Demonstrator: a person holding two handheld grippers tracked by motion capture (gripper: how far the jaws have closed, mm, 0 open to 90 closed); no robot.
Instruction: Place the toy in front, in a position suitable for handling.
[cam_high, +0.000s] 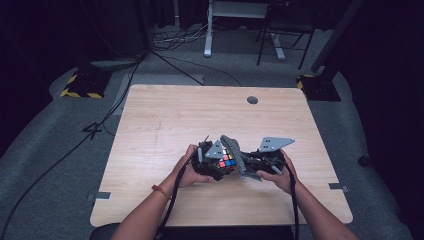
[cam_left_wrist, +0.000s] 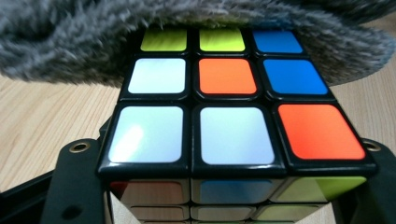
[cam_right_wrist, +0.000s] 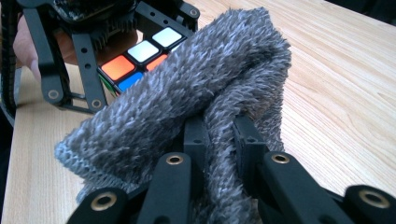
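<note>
Your left hand-held gripper (cam_left_wrist: 224, 205) clamps the cube (cam_left_wrist: 233, 116). Right gripper view reveals your right hand-held gripper (cam_right_wrist: 219, 135) pinching the grey cloth (cam_right_wrist: 187, 88) draped against it.

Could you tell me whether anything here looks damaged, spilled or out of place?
Nothing stands out. The left gripper holds the puzzle cube, scrambled but intact, and the right gripper pinches a bunched grey fluffy cloth lying over its far edge. The table shows no spills.

We see the grey fuzzy cloth (cam_left_wrist: 196, 28) blurred up close, covering the far row of the puzzle cube (cam_left_wrist: 233, 116); the cube's lower face is cut off by the frame's edge.
</note>
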